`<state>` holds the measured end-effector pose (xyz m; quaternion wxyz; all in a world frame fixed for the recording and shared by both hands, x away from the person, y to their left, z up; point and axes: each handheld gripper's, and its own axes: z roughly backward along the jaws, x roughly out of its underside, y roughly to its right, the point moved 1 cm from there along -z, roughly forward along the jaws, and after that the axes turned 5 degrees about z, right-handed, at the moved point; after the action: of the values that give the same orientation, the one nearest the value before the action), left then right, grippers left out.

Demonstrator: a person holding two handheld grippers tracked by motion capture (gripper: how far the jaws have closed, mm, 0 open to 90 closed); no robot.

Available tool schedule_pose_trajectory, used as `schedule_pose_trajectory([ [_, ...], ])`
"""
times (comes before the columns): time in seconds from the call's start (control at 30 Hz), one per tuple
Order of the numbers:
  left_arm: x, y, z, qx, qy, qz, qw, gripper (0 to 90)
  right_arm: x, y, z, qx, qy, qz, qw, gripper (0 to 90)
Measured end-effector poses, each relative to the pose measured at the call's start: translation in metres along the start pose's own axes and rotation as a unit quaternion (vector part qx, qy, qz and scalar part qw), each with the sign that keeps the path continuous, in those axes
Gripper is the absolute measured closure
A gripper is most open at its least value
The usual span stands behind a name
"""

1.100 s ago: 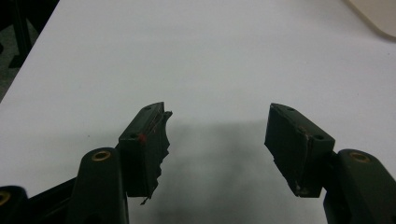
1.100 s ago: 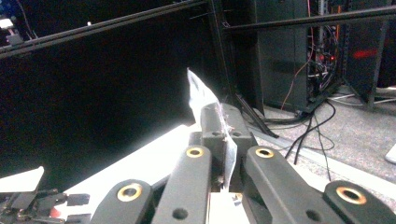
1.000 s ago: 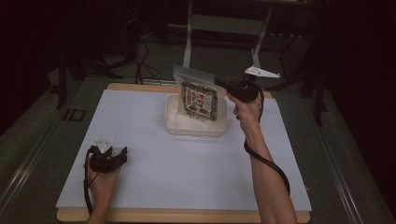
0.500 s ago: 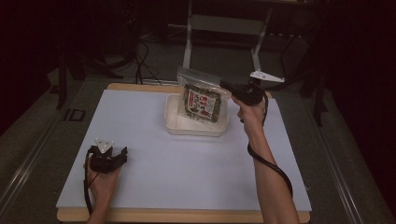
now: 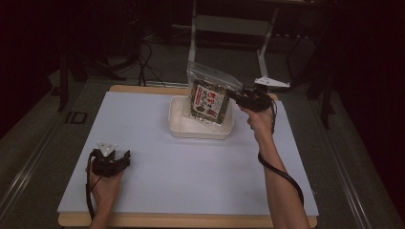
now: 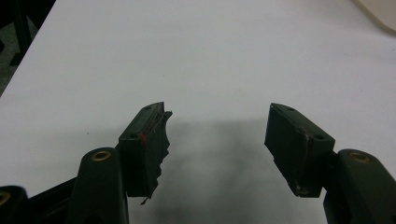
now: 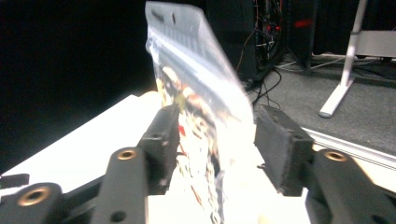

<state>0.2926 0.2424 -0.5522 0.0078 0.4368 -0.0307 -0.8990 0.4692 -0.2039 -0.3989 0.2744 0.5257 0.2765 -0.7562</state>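
Observation:
A clear snack bag (image 5: 208, 98) with a red and white label stands tilted over a white tray (image 5: 184, 126) at the back of the table, its lower end inside the tray. My right gripper (image 5: 234, 98) is at the bag's right edge. In the right gripper view the blurred bag (image 7: 201, 107) hangs between the jaws of the right gripper (image 7: 215, 126), which have just been opening; the right pad (image 7: 280, 149) stands clear of it. My left gripper (image 5: 125, 160) rests near the front left of the table. Its jaws (image 6: 217, 121) are open over bare white surface.
A white sheet (image 5: 143, 133) covers the wooden table. A cable trails from the right gripper along the forearm. Behind the table are a metal stand (image 5: 229, 24) and floor cables. A corner of the tray (image 6: 380, 11) is at the top right of the left gripper view.
The right gripper has sunk a little toward the tray with the bag, and its jaws have parted from the bag. The left hand has stayed put.

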Motion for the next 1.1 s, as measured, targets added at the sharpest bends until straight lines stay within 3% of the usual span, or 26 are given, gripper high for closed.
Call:
schedule_pose_trajectory([
  [0.23, 0.0, 0.0, 0.0, 0.001, 0.002, 0.001, 1.0, 38.8, 0.003, 0.002, 0.004, 0.013, -0.012, 0.009, 0.9998, 39.1],
  [0.63, 0.0, 0.0, 0.001, 0.001, 0.003, 0.003, 1.0, 38.8, 0.006, -0.002, 0.009, 0.019, -0.025, 0.029, 0.9991, 35.2],
  [0.83, 0.0, 0.001, 0.0, 0.001, 0.001, 0.0, 1.0, 38.9, 0.011, -0.001, 0.017, 0.02, -0.027, 0.021, 0.9992, 31.5],
  [1.1, 0.0, 0.001, 0.0, 0.001, 0.002, 0.0, 1.0, 38.8, 0.014, -0.001, 0.023, 0.025, -0.033, 0.029, 0.9987, 31.4],
])
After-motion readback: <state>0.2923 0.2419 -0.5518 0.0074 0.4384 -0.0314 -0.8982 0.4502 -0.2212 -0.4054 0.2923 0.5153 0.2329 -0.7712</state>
